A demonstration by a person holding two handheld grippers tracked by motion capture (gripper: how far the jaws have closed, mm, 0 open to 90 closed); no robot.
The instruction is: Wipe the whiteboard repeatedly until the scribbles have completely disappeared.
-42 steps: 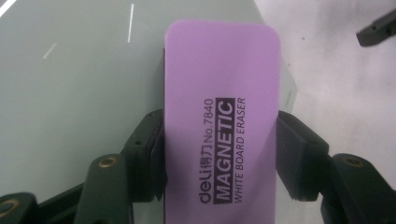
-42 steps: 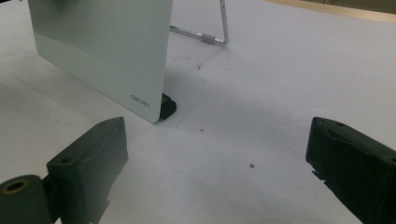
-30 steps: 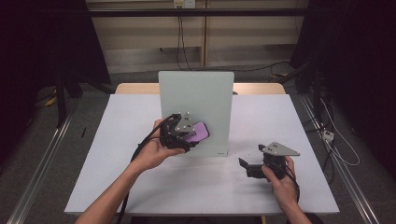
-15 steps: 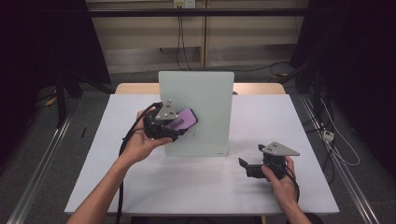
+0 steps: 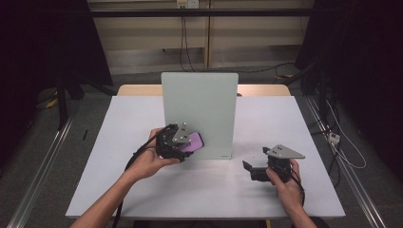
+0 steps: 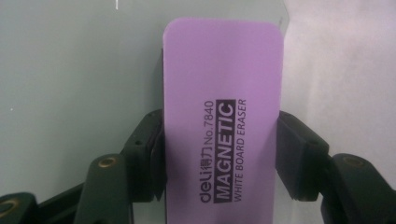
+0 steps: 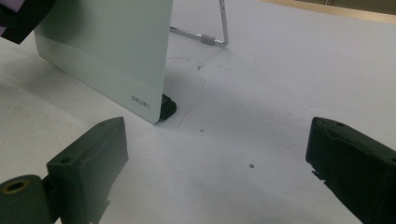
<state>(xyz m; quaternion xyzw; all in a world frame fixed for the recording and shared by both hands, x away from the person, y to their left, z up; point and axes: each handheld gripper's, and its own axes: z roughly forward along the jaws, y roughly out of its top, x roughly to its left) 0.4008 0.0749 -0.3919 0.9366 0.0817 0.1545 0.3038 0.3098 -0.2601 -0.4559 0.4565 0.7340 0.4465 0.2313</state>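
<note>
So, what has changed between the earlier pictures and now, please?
The left gripper, shut on the purple rectangular magnetic whiteboard eraser, first rose up and left across the pale green upright glass board, then came back down and right to the board's lower part. The grip was kept. The right gripper, jaws open, and the board stayed where they were.

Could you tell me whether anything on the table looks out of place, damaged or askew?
Nothing stands out. The whiteboard stands upright on its stand, the left tool holds the purple eraser squarely against it, and the right tool rests open on the table.
</note>
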